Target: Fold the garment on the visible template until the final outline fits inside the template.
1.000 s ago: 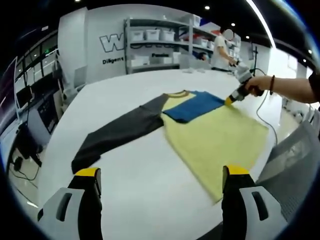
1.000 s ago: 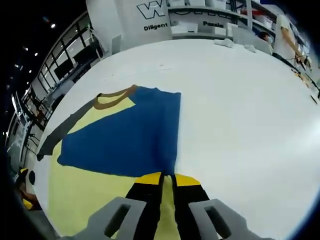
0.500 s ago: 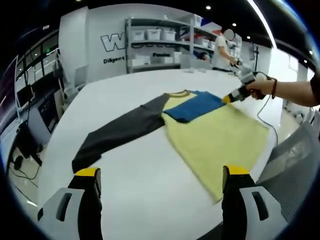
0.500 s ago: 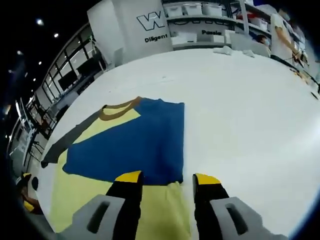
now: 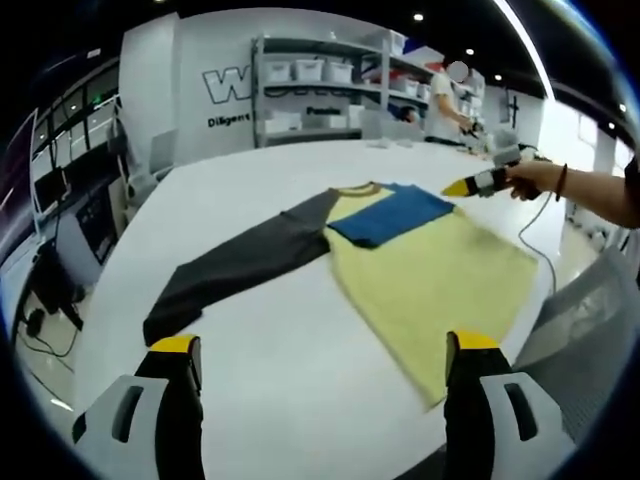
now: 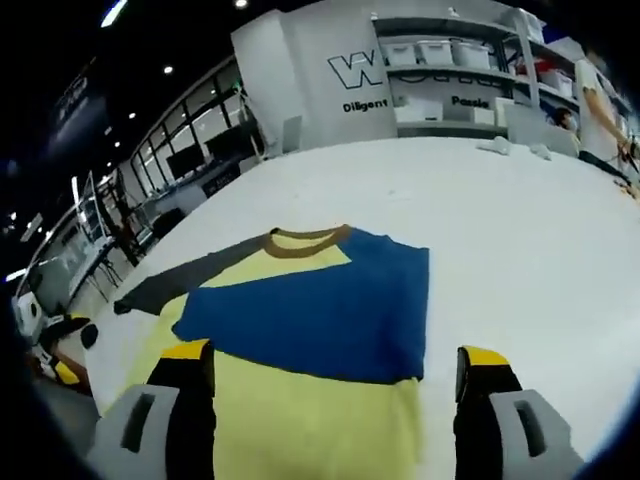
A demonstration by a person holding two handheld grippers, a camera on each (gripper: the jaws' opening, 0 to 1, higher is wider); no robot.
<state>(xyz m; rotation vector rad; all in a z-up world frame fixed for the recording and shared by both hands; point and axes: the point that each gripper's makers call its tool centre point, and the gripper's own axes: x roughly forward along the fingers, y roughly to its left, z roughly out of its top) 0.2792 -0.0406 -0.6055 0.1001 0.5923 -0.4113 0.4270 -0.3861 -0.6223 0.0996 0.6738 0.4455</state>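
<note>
Garment flat on the white table, both grippers released

Left gripper view takes in the whole garment (image 5: 400, 260) on the table (image 5: 260, 330): yellow body, dark grey sleeve stretched out, blue sleeve folded across the chest. It also catches the right gripper (image 5: 462, 186), held in a hand (image 5: 530, 178) above the far edge. Right gripper view shows the brown collar and blue fold close up; the hem is cut off below. Left gripper (image 5: 320, 345) is spread wide, grasping nothing. No template outline can be made out.

The left gripper view looks across the tabletop (image 5: 260, 190) from farther back; the right gripper view sits close above the shirt (image 6: 310, 310). Both share the shirt.
</note>
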